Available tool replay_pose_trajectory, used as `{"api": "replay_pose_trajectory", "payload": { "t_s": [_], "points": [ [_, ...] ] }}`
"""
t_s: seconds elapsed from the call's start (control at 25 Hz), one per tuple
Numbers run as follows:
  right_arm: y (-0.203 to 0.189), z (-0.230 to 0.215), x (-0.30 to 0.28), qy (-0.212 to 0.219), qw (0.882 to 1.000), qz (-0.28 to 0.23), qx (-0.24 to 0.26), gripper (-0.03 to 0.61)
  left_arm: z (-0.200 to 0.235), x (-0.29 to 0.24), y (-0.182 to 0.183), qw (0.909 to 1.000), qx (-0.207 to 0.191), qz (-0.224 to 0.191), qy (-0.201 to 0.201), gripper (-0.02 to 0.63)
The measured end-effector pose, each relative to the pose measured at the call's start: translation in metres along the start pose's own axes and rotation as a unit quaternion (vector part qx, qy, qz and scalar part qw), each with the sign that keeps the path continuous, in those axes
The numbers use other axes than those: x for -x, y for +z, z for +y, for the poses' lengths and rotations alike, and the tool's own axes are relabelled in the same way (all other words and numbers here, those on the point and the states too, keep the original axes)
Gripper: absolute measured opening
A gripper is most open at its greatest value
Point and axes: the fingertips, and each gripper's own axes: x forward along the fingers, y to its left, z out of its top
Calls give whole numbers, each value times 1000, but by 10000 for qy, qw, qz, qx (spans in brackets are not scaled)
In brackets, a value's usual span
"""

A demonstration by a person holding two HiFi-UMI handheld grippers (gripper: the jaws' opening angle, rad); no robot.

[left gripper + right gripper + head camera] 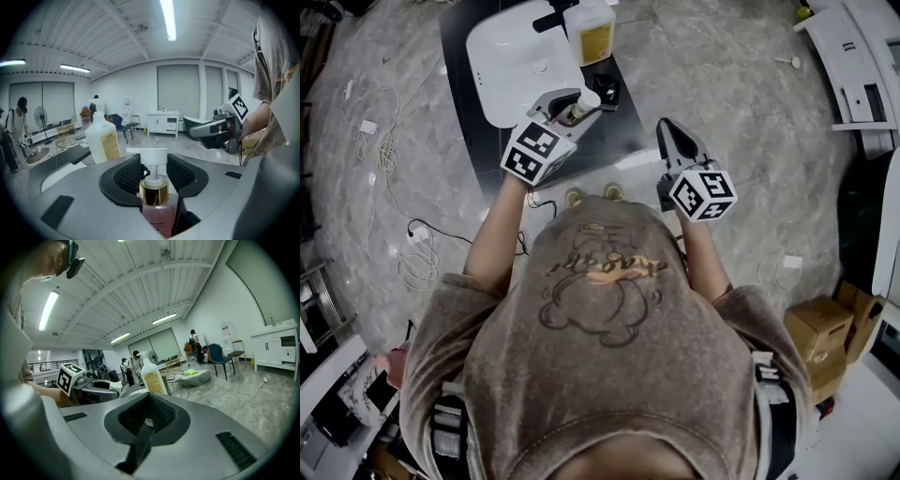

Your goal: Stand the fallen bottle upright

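Observation:
A small pump bottle point(157, 213) with pink liquid, a gold collar and a white pump head point(586, 97) is clamped between the pads of my left gripper point(153, 172). In the left gripper view its pump head points up. From the head view, my left gripper point(574, 105) holds it over the near part of the black table point(464, 56). My right gripper point(668, 131) hovers to the right, off the table's edge, shut with nothing in it. Its pads point(140, 416) meet in the right gripper view.
A white basin point(511, 61) lies on the table, with a large white bottle with a yellow label point(589, 33) standing at its far right. A small black object point(607, 91) sits beside the held bottle. Cables point(403, 253) trail on the marble floor; cardboard boxes point(820, 328) stand at the right.

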Motion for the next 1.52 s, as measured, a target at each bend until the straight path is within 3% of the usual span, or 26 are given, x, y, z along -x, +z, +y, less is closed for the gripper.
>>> {"api": "replay_pose_trajectory", "payload": {
  "t_s": [0.56,0.96,1.52],
  "points": [
    [-4,44,-38,831,9959,255,246,-3,32,71,1,9904,577,-939,839,183],
    [-10,71,-58,1336,9893,444,377,-3,32,97,-9,9849,713,-1098,1134,183],
    [-17,95,-71,1735,9819,587,484,-3,18,115,-17,9874,743,-961,1012,184]
  ]
}}
